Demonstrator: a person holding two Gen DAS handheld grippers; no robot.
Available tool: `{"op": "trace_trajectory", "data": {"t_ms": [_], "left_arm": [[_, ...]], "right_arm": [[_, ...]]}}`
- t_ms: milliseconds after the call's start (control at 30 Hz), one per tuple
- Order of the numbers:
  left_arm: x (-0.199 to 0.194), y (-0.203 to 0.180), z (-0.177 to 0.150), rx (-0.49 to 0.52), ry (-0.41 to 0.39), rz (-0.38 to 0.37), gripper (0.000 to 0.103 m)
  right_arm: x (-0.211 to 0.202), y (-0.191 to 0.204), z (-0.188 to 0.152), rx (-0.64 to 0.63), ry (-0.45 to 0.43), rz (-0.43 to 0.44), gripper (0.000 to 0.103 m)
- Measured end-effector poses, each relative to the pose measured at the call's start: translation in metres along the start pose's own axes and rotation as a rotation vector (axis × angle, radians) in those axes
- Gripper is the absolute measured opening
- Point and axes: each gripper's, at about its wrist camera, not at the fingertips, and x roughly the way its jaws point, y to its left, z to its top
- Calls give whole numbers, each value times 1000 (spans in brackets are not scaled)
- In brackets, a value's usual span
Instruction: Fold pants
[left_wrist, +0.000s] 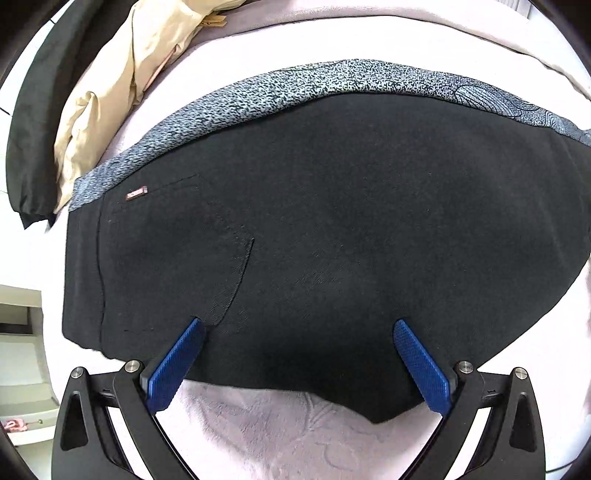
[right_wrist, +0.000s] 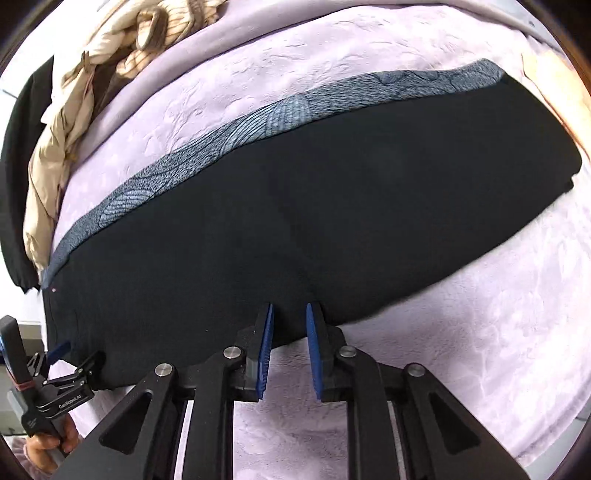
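Note:
Black pants (left_wrist: 314, 221) lie flat on a pale lilac blanket (left_wrist: 277, 435), with the waist end and a back pocket (left_wrist: 184, 251) to the left. My left gripper (left_wrist: 298, 325) stands wide open just above the pants' near edge, nothing between its blue pads. In the right wrist view the pants (right_wrist: 295, 221) stretch away to the right. There my right gripper (right_wrist: 290, 312) points down at the near edge with only a narrow gap between its pads and no cloth pinched in it. The left gripper (right_wrist: 75, 356) shows at the lower left, held by a hand (right_wrist: 48, 443).
A blue-grey patterned cloth (left_wrist: 295, 85) (right_wrist: 258, 125) lies under the pants along their far edge. A beige garment (left_wrist: 110, 92) (right_wrist: 55, 147) and a black one (left_wrist: 33, 129) are heaped at the far left. The blanket (right_wrist: 480, 332) spreads bare to the right.

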Motion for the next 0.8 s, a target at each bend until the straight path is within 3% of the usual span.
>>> {"op": "trace_trajectory", "data": {"t_ms": [133, 200, 267, 333, 467, 700, 800], "left_arm": [[-20, 6, -5, -15, 15, -4, 103], [-34, 9, -11, -10, 17, -12, 103], [-46, 7, -14, 4, 23, -22, 103], [-57, 3, -21, 21, 20, -33, 103], [-77, -5, -33, 43, 18, -62, 103], [-113, -28, -48, 91, -46, -89, 103], [-107, -22, -41, 77, -69, -105, 103]], "right_arm": [[-4, 10, -6, -7, 37, -109, 26], [-14, 6, -15, 51, 50, -38, 27], [-22, 6, -25, 94, 73, 17, 41], [-30, 12, -34, 91, 77, 10, 51], [-49, 12, -47, 96, 84, 31, 62], [-70, 4, -72, 171, 109, 60, 68], [-75, 4, -76, 190, 114, 55, 68]]}}
